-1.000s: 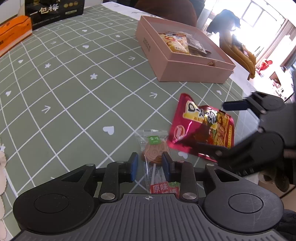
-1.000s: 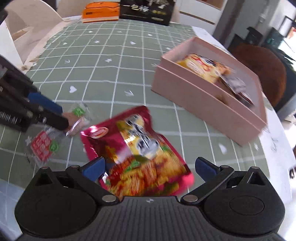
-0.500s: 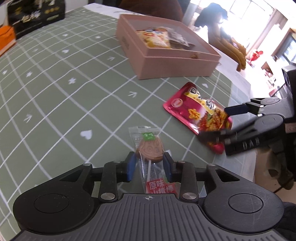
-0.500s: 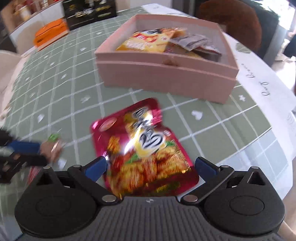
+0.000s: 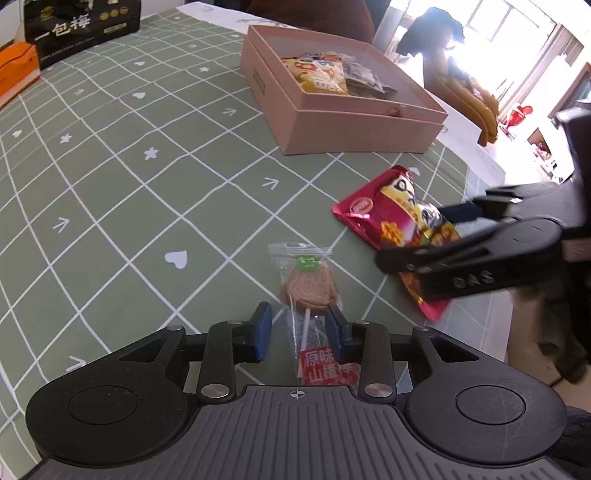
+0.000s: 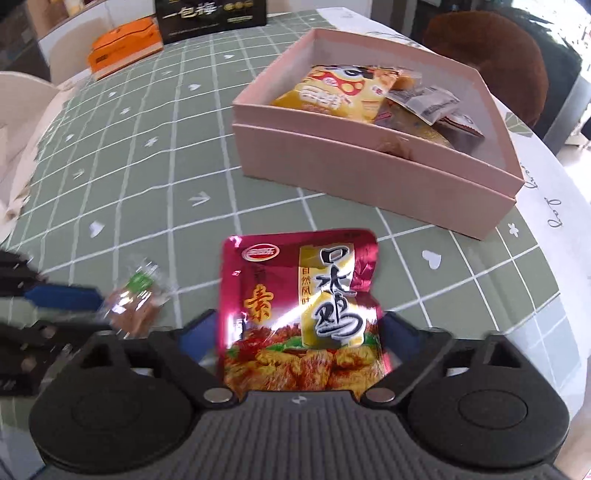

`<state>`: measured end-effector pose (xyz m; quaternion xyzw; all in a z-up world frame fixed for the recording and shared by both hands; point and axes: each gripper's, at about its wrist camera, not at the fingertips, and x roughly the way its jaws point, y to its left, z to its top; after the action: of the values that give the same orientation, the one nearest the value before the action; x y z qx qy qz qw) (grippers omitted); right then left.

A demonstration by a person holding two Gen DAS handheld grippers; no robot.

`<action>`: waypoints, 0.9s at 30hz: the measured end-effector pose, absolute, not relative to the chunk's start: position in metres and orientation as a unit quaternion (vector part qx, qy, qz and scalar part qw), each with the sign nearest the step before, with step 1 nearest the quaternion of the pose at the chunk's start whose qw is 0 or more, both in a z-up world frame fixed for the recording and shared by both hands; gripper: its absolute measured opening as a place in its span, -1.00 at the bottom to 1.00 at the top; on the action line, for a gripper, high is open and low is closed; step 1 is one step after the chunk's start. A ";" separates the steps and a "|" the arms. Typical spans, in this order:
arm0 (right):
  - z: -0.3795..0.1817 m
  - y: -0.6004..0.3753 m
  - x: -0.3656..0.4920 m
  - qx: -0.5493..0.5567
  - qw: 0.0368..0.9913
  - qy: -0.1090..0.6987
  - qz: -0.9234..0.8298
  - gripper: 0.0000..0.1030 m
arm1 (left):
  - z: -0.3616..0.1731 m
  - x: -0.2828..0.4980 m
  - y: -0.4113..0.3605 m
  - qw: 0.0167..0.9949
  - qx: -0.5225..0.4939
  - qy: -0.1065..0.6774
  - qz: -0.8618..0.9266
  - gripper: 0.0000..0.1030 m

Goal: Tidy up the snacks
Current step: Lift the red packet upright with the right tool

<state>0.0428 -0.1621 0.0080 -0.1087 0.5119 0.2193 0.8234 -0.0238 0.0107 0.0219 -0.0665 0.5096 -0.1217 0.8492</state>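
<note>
The left tongs (image 5: 299, 328) sit low over the green checked table (image 5: 110, 192), their blue pads spread a little, with the wrapped lollipop (image 5: 308, 291) lying flat on the table between them. Its stick and red label run back between the pads; the round brown candy and green tag lie just past the tips. The right pad looks to touch the wrapper's edge, while the left pad stands clear of it.

To the right of the lollipop, the right tongs (image 6: 295, 332) have closed in on the red snack pouch (image 6: 301, 310) from both sides. The pouch's near half sits between the fingers, and its far half, with the red logo, sticks out beyond the tips. In the left wrist view the pouch's far corner rests on or close above the table; I cannot tell which.

Farther off stands the pink box (image 6: 369, 166), open, holding a yellow snack bag (image 6: 332, 96) and several small packets (image 6: 428, 105). At the table's far left edge lie an orange box (image 6: 122, 48) and a black box (image 6: 210, 14).
</note>
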 end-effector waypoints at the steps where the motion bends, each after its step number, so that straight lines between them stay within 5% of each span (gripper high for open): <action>1: 0.011 -0.164 0.039 -0.106 0.822 0.515 0.219 0.50 | 0.022 -0.023 0.009 0.849 -0.066 0.510 -0.124 -0.30; 6: 0.027 -0.181 0.022 -0.083 0.825 0.518 0.212 -0.02 | 0.023 -0.015 -0.004 0.847 -0.049 0.512 -0.130 -0.28; 12: 0.034 -0.204 0.014 -0.056 0.831 0.519 0.193 -0.31 | 0.022 -0.005 -0.021 0.851 -0.024 0.507 -0.133 -0.23; 19: 0.028 -0.217 0.004 -0.021 0.833 0.522 0.184 -0.29 | 0.021 -0.007 -0.011 0.851 -0.040 0.507 -0.130 -0.42; 24: 0.018 -0.225 0.008 0.026 0.823 0.539 0.176 0.11 | 0.020 -0.008 0.000 0.851 -0.069 0.505 -0.128 -0.48; 27: 0.014 -0.223 0.012 0.052 0.821 0.541 0.174 0.18 | 0.020 -0.008 0.001 0.849 -0.076 0.505 -0.134 -0.48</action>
<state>0.0123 -0.2234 0.0143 0.0522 0.5411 0.1744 0.8210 -0.0081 0.0014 0.0198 -0.0759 0.5050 -0.1335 0.8494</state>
